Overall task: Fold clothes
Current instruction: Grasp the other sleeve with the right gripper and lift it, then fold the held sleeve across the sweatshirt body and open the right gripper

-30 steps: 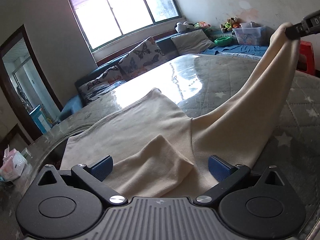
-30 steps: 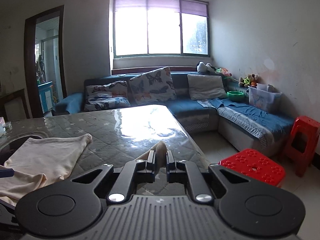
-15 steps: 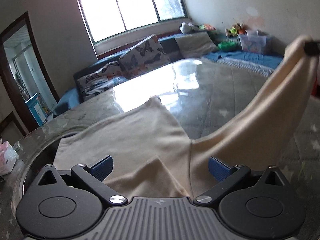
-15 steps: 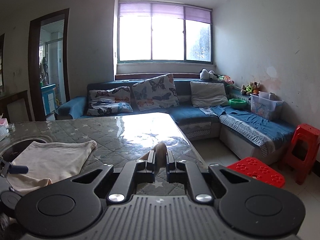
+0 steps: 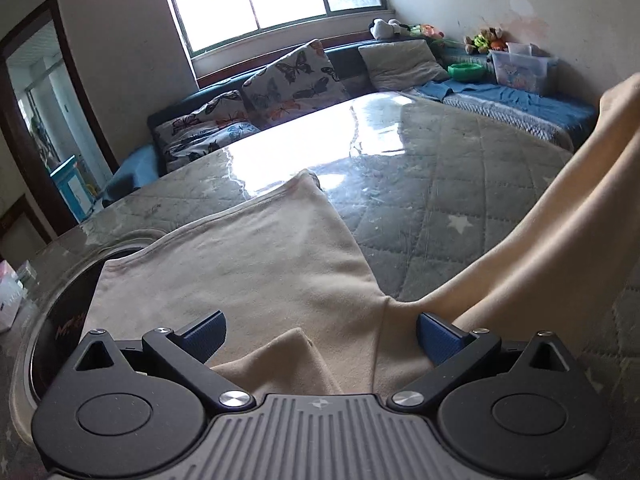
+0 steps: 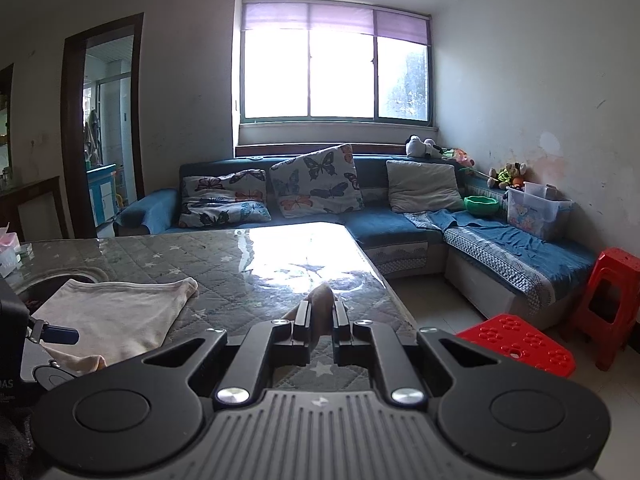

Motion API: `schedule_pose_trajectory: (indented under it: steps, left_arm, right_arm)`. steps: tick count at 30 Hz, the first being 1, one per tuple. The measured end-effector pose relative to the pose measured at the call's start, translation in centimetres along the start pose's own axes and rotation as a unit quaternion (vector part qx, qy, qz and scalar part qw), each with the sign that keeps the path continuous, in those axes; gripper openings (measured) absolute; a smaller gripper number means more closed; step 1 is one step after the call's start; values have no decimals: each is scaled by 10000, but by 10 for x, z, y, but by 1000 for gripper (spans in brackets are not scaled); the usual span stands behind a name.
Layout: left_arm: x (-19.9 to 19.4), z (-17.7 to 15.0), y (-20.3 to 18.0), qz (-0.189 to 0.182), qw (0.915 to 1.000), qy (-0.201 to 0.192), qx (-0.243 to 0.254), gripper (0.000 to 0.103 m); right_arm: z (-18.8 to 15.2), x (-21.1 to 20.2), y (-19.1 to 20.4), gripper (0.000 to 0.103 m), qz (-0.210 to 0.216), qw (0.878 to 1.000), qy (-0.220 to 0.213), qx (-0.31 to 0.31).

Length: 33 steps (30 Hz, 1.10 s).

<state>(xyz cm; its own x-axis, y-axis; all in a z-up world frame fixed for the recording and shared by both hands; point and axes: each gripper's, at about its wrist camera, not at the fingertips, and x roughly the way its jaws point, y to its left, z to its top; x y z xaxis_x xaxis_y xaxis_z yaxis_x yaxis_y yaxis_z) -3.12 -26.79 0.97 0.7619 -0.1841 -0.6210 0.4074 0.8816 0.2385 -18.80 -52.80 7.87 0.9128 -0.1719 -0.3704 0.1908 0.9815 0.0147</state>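
The left gripper [image 5: 319,334] is gliding across the cloth [image 5: 256,264], jaws still wide apart and gripping nothing; the folded flap below it is sliding further under the camera than a second ago, and the dark round inset [image 5: 60,320] at the table's [image 5: 440,184] left edge is showing more. The right gripper [image 6: 321,314] is keeping its place, clamped tight on a cloth corner. The cloth, cream and soft, is lying flat on the table's left part, with one strip rising taut to the right toward the raised corner.
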Motion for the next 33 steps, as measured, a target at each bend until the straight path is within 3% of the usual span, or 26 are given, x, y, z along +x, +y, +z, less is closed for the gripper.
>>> schedule_pose_trajectory:
  steps: [8, 17, 26, 33]
  left_arm:
    - [-3, -1, 1, -11, 10000, 27, -42, 103]
    - [-30, -1, 42, -69, 9982, -240, -539, 103]
    - [-42, -22, 104, 346, 9936, -259, -1041, 103]
    - [-48, -45, 153, 609, 9855, -173, -1572, 103]
  right_arm:
    - [2, -1, 7, 9, 44, 10000, 35, -80]
    - [21, -9, 28, 9, 242, 9989, -90, -386]
    - [39, -10, 82, 9, 747, 9934, -207, -846]
    - [51, -8, 145, 9, 1377, 9810, -274, -1341]
